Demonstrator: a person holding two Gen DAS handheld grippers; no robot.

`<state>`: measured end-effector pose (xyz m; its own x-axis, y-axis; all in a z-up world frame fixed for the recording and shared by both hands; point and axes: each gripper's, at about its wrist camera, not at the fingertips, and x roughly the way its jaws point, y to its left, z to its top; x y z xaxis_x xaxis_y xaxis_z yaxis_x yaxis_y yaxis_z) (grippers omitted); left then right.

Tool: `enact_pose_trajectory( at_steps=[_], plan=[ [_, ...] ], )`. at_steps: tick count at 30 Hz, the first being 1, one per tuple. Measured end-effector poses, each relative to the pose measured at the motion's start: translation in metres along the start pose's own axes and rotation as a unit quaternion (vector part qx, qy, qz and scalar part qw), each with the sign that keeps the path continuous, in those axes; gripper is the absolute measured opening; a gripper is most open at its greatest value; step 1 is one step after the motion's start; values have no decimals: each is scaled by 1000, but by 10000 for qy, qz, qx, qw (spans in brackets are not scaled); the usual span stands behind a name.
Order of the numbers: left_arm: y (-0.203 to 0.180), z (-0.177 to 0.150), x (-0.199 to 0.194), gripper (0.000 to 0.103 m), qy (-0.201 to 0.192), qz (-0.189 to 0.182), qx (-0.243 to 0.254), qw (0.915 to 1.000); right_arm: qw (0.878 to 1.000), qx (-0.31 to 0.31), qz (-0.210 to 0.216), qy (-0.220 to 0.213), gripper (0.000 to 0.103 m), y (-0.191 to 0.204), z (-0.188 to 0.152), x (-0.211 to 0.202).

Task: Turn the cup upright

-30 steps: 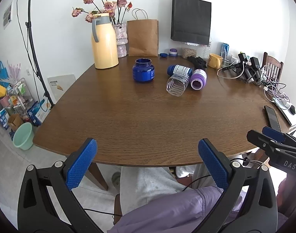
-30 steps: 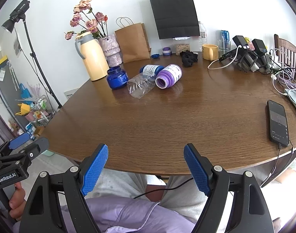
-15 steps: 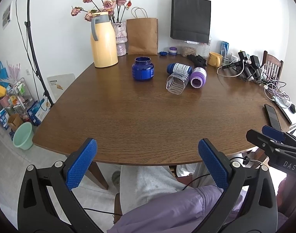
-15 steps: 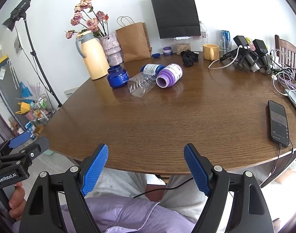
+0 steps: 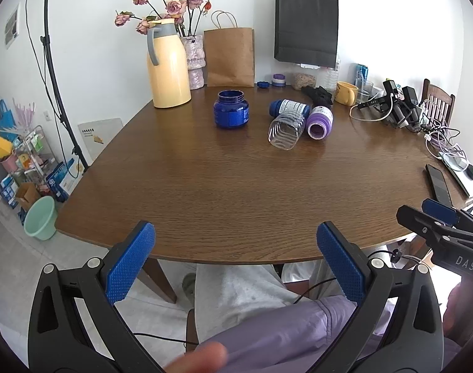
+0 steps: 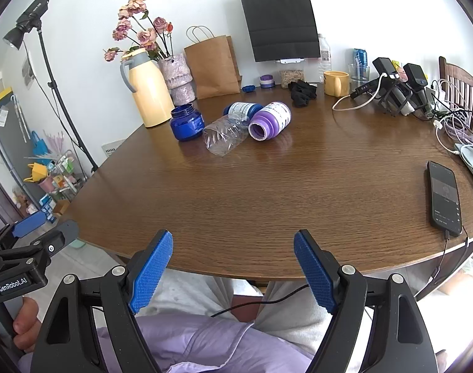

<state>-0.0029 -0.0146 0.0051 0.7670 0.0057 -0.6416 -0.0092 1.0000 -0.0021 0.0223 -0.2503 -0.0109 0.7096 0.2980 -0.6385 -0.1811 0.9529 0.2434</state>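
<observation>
A clear plastic cup (image 5: 285,131) lies on its side near the far middle of the brown table (image 5: 224,186), its open mouth facing me; it also shows in the right wrist view (image 6: 225,135). My left gripper (image 5: 236,242) is open and empty, held at the table's near edge, far from the cup. My right gripper (image 6: 233,250) is open and empty, also at the near edge. Each gripper shows at the side of the other's view.
A purple bottle (image 6: 270,120) and a blue-capped bottle (image 6: 241,108) lie beside the cup. A blue jar (image 6: 186,123) stands to its left. A yellow thermos (image 5: 167,66), flower vase, paper bags, yellow mug (image 6: 336,83), chargers and a phone (image 6: 444,199) ring the table.
Both grippers stay open at the near edge. The views have shifted only slightly; the objects on the table have not moved.
</observation>
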Motion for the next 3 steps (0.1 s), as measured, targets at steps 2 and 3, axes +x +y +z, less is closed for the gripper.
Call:
enact_pose_trajectory(
  at_steps=[2, 3],
  plan=[
    [0, -1, -1, 103, 7, -22, 8, 10000, 10000, 3, 4, -2, 84, 0, 0, 0],
    [0, -2, -2, 103, -21, -30, 28, 10000, 10000, 3, 3, -1, 84, 0, 0, 0]
  ],
)
